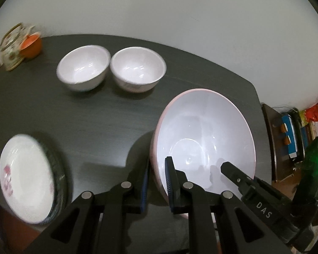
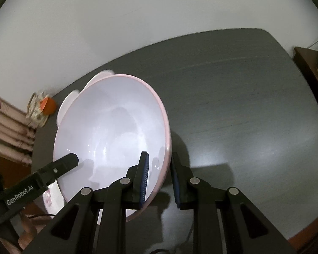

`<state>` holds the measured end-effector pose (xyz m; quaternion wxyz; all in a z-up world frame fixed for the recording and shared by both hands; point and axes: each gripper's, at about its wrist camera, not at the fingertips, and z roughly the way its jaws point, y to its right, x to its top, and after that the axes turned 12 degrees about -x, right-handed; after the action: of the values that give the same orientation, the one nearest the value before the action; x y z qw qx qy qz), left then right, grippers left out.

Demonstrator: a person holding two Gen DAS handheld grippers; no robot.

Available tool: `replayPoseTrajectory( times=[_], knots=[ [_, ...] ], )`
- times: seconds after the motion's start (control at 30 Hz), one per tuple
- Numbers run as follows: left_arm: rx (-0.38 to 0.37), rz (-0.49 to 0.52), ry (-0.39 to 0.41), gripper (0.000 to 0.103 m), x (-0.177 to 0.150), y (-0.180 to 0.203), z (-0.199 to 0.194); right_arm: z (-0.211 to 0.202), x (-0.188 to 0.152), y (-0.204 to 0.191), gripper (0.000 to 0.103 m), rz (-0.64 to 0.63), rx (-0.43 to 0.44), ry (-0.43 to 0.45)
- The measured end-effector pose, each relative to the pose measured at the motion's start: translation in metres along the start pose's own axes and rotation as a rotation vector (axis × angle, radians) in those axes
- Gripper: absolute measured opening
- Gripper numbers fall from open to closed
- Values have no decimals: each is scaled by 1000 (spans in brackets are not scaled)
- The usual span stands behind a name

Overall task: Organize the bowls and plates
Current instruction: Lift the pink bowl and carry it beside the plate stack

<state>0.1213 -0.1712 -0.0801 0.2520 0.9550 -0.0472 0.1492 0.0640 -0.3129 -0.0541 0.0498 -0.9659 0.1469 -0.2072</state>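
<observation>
**Large pink bowl clamped at opposite rims, above dark table**

Left gripper [image 1: 157,182]: fingers closed on near-left rim of large pink bowl [image 1: 203,131], one blue pad [image 1: 145,188] against outer wall, other pad inside. Right gripper [image 2: 159,180]: fingers closed on opposite rim of same bowl, one pad [image 2: 144,177] inside, other on pink outer wall. Bowl tilted, white interior facing both cameras, shadow cast on dark table [image 1: 95,114] beneath; contact with tabletop not determinable. Right gripper's finger visible inside bowl in left wrist view; left gripper's finger visible inside bowl in right wrist view.

Two small white bowls [image 1: 83,69] [image 1: 137,68] upright, side by side, nearly touching, toward far edge of table. White plate with red pattern [image 1: 25,177] at near-left, resting on dark-rimmed plate [image 1: 59,175]. Orange cup [image 1: 30,44] beside patterned teapot [image 1: 9,48] at far-left corner. White wall [image 1: 180,10] behind table. Cluttered shelf [image 1: 292,135] at right.
</observation>
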Motion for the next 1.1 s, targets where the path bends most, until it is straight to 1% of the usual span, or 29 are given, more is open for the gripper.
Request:
replayPoseTrajectory(
  times=[0.07,0.3,0.5,0.53,0.57,0.9,1.1],
  knots=[
    [3,-13,4,15,-11,-9,-10,-4,-14,-7,21,-10,11,-8],
    [18,-50,-1,15,-47,-28,-23,-9,-57,-20,21,-27,31,-40],
    [25,-71,-8,15,-64,-46,-27,-10,-85,-29,22,-50,26,-62],
    [28,-78,-9,15,-66,-49,-28,-10,-85,-29,22,-50,26,-62],
    [31,-80,-10,15,-70,-51,-28,-9,-94,-32,23,-51,27,-74],
    [44,-90,-36,15,-83,-67,-21,1,-109,-47,24,-75,11,-105],
    [52,-110,-40,15,-84,-78,-18,7,-115,-53,24,-84,5,-117]
  ],
)
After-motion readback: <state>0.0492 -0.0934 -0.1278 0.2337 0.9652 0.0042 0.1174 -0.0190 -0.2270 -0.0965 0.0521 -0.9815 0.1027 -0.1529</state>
